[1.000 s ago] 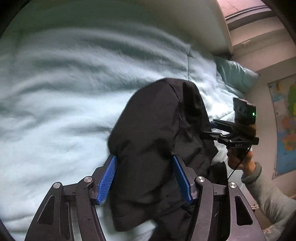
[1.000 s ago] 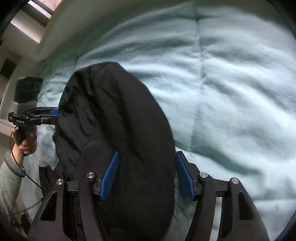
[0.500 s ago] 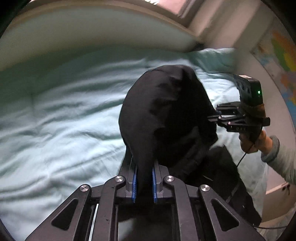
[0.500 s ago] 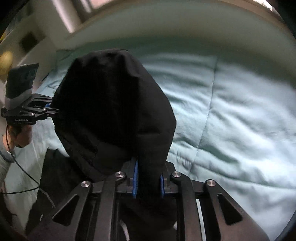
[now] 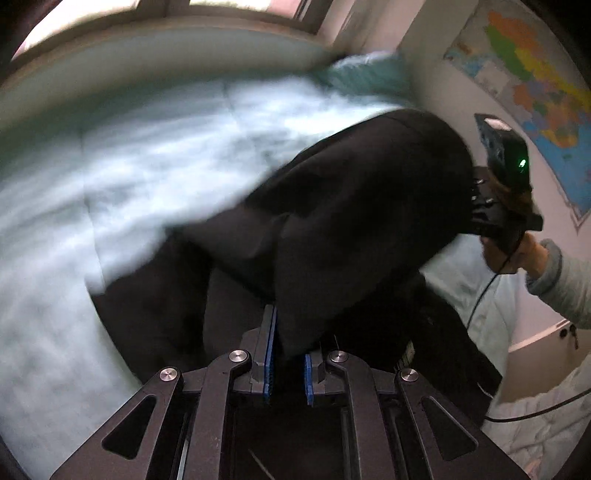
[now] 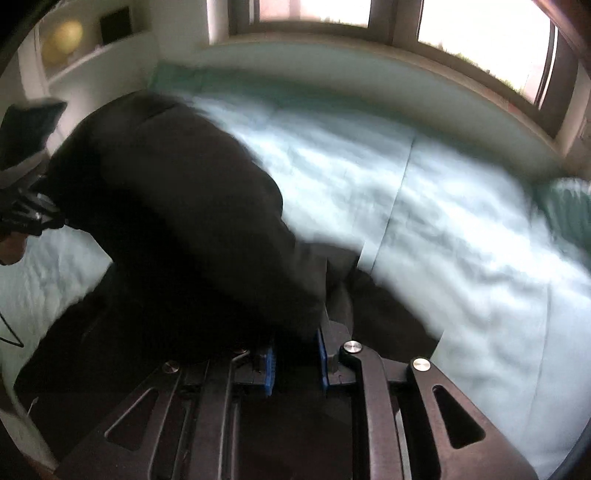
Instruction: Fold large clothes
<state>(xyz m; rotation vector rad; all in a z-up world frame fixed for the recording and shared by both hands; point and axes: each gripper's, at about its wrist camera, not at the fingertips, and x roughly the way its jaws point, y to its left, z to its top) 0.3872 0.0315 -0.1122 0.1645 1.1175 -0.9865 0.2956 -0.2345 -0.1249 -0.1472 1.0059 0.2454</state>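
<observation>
A large black garment (image 5: 351, 206) hangs stretched between my two grippers above the pale blue bed; it also fills the left of the right wrist view (image 6: 177, 206). My left gripper (image 5: 288, 354) is shut on one edge of it, blue pads pinching the cloth. My right gripper (image 6: 295, 354) is shut on the other edge. The right gripper shows from the side in the left wrist view (image 5: 495, 206), the left gripper at the right wrist view's left edge (image 6: 26, 210). The garment's lower part drapes down toward the bed.
A pale blue quilt (image 5: 110, 184) covers the bed (image 6: 461, 229). A teal pillow (image 5: 365, 74) lies at its head. A map (image 5: 535, 88) hangs on the wall. Windows (image 6: 461, 33) run behind the bed. A shelf (image 6: 85, 40) stands at far left.
Both grippers closed on the black garment, then lifted it and pulled apart, so the cloth now spreads wider between them. The views tilted up toward the windows and wall.
</observation>
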